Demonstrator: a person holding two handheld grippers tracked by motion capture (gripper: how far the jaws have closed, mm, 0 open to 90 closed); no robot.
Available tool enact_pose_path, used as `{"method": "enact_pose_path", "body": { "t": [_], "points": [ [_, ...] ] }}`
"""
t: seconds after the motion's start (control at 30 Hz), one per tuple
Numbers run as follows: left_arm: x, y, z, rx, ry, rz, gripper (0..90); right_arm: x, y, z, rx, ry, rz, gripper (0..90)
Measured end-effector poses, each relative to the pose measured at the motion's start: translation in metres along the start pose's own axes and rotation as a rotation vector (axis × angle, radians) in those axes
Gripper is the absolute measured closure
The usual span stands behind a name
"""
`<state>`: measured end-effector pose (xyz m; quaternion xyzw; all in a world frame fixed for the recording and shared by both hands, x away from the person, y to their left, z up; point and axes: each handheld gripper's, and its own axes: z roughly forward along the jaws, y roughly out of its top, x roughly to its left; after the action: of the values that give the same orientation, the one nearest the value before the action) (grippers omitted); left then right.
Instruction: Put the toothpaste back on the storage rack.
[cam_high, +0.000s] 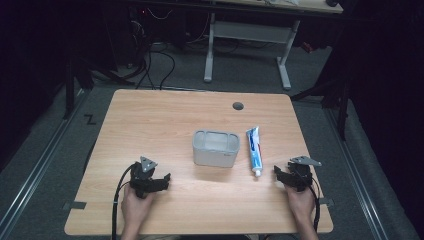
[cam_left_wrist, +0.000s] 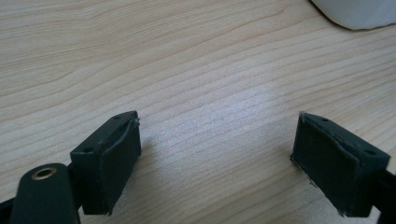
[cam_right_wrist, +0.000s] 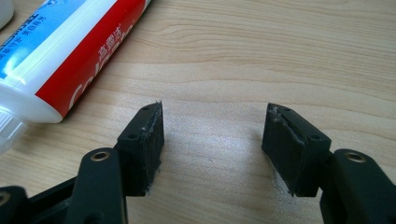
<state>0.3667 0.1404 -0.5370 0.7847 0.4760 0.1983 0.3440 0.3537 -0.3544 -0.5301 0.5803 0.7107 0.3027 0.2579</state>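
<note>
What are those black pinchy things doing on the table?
A person holds one pair of tongs in each hand at a wooden table. The left tongs and the right tongs both rest low on the table with their jaws wide open, holding nothing. A toothpaste tube lies flat close to the right tongs, cap end toward the person. A small grey bin stands in the middle, just beside the tube. Nothing has been picked up yet.
</note>
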Motion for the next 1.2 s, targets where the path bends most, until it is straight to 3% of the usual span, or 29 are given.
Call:
{"method": "enact_pose_path", "body": {
  "t": [0.83, 1.03, 1.2],
  "points": [
    [0.0003, 0.0001, -0.0001, 0.001, -0.002, 0.001, 15.6, -0.0008, 0.0007, 0.0002, 0.001, 0.014, -0.008, 39.4],
    [0.0003, 0.0001, -0.0001, 0.001, -0.001, 0.001, 15.7, 0.0002, 0.0009, -0.0016, 0.003, 0.046, 0.006, 43.6],
    [0.0003, 0.0001, -0.0001, 0.001, -0.001, 0.0, 15.7, 0.0038, 0.001, -0.0044, 0.007, 0.065, -0.015, 43.7]
  ]
}}
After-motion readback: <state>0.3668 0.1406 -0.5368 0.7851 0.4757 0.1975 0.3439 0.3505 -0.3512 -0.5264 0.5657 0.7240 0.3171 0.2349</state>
